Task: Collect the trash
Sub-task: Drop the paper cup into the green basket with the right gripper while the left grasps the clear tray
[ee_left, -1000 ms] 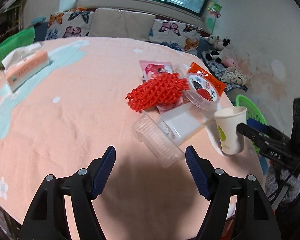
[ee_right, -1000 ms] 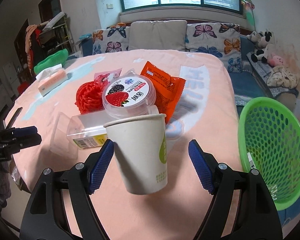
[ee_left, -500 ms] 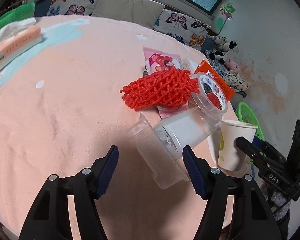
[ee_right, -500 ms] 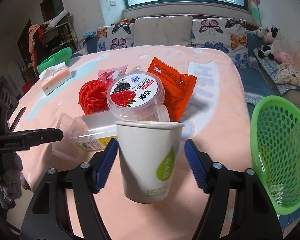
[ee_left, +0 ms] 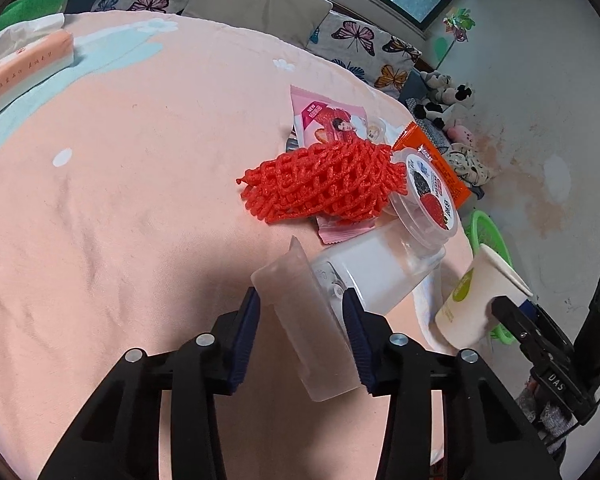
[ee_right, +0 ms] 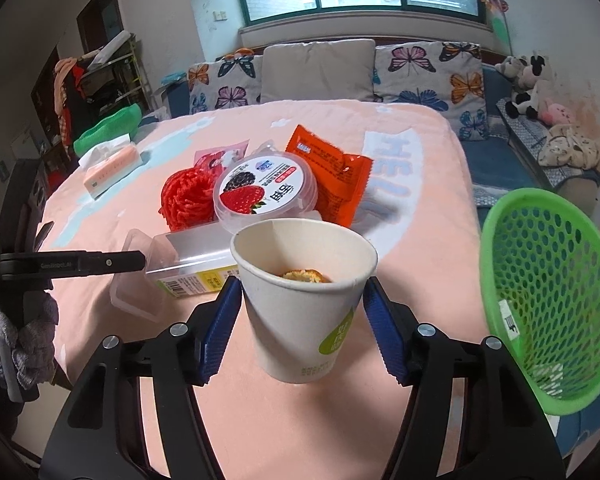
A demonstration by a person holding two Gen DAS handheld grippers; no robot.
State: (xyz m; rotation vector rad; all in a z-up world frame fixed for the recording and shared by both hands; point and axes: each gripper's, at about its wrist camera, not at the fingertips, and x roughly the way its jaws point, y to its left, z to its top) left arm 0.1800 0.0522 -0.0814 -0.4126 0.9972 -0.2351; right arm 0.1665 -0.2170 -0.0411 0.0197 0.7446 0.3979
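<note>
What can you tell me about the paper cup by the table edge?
The paper cup is white with a green leaf-shaped mark and small print low on its side. It stands open-topped near the pink tablecloth's edge, tilted slightly, with yellowish scraps inside. The right gripper's blue fingers flank its sides at the wall. The clear plastic box lies just behind it.

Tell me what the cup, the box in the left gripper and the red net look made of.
Cup: matte white paper, probably; rolled rim, printed side. Box: clear, glossy thin plastic; the cloth shows through it. Red net: likely soft foam mesh, judging by its thick, dull strands.
</note>
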